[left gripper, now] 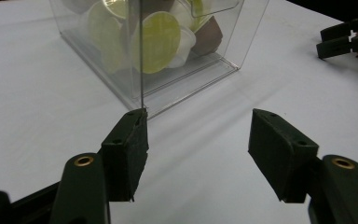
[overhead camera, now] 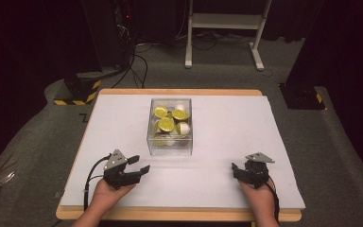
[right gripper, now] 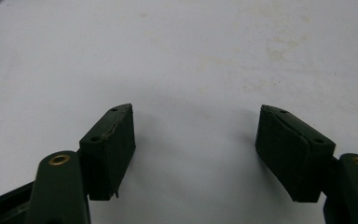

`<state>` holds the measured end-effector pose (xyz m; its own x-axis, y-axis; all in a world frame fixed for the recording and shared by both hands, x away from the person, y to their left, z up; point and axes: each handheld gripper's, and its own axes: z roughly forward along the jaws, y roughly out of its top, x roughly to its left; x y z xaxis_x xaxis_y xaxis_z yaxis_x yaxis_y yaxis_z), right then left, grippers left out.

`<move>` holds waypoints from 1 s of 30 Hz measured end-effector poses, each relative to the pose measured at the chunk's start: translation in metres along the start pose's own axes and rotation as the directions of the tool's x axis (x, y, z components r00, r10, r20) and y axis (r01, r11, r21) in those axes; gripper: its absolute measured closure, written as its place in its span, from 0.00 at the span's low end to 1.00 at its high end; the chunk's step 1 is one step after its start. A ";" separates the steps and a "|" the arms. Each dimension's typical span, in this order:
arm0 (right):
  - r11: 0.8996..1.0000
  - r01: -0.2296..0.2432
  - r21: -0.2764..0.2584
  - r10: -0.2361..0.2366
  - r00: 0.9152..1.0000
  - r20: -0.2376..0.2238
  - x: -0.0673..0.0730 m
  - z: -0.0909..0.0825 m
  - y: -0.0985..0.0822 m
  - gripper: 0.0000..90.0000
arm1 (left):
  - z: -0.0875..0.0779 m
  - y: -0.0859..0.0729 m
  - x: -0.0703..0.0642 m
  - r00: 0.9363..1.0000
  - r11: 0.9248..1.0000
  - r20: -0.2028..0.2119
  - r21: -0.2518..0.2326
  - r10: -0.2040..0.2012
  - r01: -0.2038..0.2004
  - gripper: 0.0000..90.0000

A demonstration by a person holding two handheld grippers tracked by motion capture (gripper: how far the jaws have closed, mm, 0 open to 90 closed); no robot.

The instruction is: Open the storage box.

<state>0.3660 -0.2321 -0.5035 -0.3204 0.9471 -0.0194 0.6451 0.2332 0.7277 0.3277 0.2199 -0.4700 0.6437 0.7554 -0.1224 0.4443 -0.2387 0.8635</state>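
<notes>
Clear plastic box (overhead camera: 169, 137) of yellow-lidded capsules (overhead camera: 166, 124) at surface (overhead camera: 227, 127) centre. Left gripper (overhead camera: 141, 164) at 7 o'clock, jaws released, empty, aimed at box. Right gripper (overhead camera: 235, 169) at 4 o'clock, jaws released, empty.

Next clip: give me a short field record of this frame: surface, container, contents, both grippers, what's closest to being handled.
surface: white table top on a wooden board
container: clear plastic box, standing upright mid-table
contents: capsules with yellow-green lids, piled loosely, some white-bodied
left gripper: open, nothing between the jaws, pointed at the box's near corner, apart from it
right gripper: open, empty, over bare table top
closest to being handled: the clear plastic box, by the left gripper
</notes>
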 end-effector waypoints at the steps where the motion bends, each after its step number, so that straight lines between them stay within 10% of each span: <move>1: 1.000 0.000 0.000 0.000 1.000 0.000 0.000 0.000 0.000 0.32 | 0.001 0.002 -0.001 1.000 1.000 0.003 0.000 0.005 -0.005 0.42; 30: 1.000 0.000 0.000 0.000 1.000 -0.002 0.000 0.000 0.000 0.31 | 0.047 0.039 -0.010 0.998 0.999 0.050 -0.033 0.025 -0.024 0.46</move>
<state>0.3660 -0.2322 -0.5035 -0.3220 0.9466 -0.0183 0.6451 0.2335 0.7276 0.3680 0.1739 -0.4578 0.6853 0.7175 -0.1250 0.4079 -0.2360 0.8820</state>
